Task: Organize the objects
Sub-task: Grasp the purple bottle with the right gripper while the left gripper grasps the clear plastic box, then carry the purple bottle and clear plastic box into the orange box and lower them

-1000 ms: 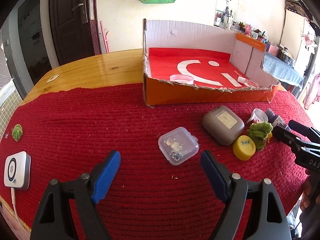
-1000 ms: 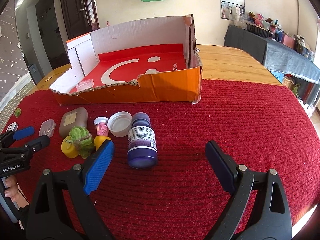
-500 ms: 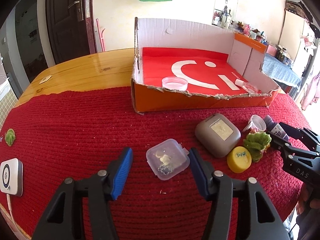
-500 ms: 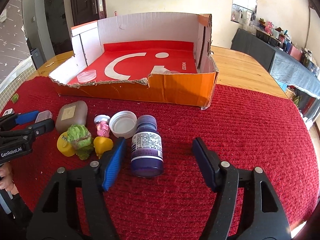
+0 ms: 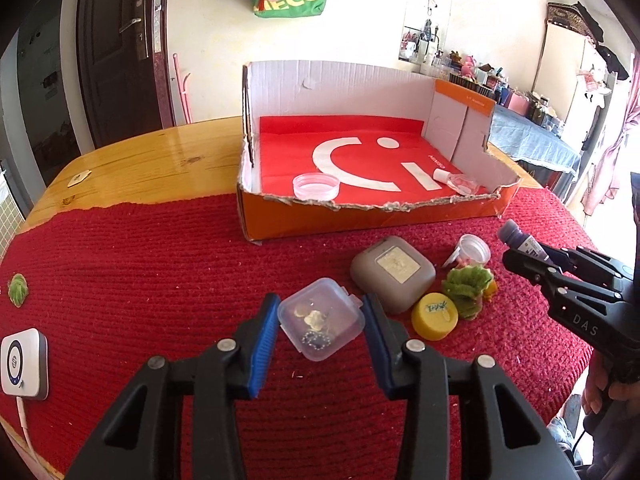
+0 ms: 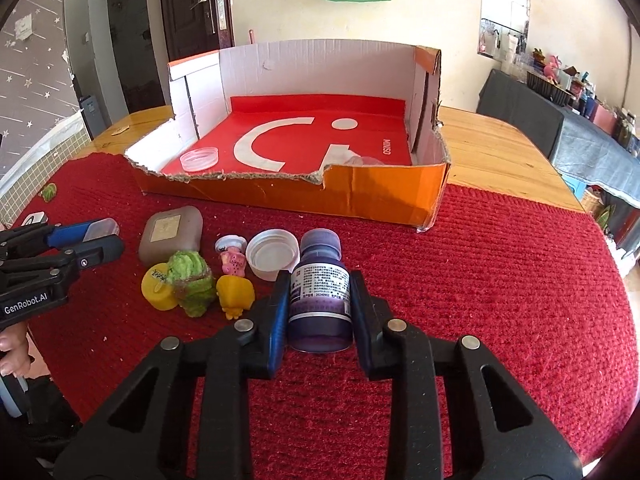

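A wooden table (image 5: 132, 168) is seen covered by a red knitted cloth (image 5: 140, 264), on which an open orange cardboard box (image 5: 360, 216) is set. A clear round lid (image 5: 316, 186) is seen inside it. In front, a purple bottle (image 6: 320, 280) is clamped between the pads of the right hand-held gripper (image 6: 318, 316), lying pointed toward the box. A small clear case (image 5: 322, 324) is pinched by the left hand-held gripper (image 5: 320, 338), just beside a grey case (image 5: 394, 274).

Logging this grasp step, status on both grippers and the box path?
Left gripper closed around clear case. Right gripper shut on purple bottle. Both on red cloth. Cardboard box ahead, open; nothing blocking.
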Action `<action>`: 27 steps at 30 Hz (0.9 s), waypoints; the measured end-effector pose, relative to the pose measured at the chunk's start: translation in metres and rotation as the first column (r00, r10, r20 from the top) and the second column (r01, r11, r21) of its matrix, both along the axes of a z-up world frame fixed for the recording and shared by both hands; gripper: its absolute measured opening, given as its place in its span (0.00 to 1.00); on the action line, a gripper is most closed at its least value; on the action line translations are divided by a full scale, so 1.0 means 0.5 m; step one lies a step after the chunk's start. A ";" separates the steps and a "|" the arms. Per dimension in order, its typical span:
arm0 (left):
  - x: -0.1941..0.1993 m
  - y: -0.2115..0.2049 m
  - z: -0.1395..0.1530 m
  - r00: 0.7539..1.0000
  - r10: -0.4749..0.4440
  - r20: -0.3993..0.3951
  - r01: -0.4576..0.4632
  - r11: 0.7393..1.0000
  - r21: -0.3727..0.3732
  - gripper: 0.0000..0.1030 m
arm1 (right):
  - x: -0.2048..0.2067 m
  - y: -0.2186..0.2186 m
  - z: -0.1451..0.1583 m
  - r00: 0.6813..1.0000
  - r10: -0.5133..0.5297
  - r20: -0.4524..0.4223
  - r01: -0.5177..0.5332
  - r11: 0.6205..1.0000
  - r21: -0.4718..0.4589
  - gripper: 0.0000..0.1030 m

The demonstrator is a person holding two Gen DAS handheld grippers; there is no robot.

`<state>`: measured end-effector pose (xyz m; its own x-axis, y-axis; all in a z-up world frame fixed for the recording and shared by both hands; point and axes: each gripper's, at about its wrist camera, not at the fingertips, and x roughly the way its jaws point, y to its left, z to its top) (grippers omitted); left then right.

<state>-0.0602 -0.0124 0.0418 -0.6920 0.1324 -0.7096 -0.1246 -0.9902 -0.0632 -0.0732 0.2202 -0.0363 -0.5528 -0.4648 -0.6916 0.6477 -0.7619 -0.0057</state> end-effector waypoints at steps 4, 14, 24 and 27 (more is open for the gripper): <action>0.000 0.002 0.005 1.000 0.001 -0.007 -0.001 1.000 0.000 0.42 | 0.002 0.004 0.015 1.000 0.000 -0.015 0.000 1.000 -0.011 0.26; 0.001 0.005 0.004 1.000 0.004 -0.005 -0.004 1.000 -0.002 0.42 | 0.001 0.007 0.010 1.000 0.008 -0.001 -0.008 1.000 -0.019 0.26; -0.010 0.010 0.049 0.998 -0.007 -0.056 0.007 1.000 0.004 0.42 | -0.007 0.007 0.052 0.999 0.023 -0.022 -0.024 0.998 -0.059 0.26; -0.024 0.018 0.067 0.997 -0.026 -0.068 0.027 1.000 0.005 0.42 | -0.016 0.003 0.074 0.999 0.034 -0.023 -0.036 0.996 -0.085 0.26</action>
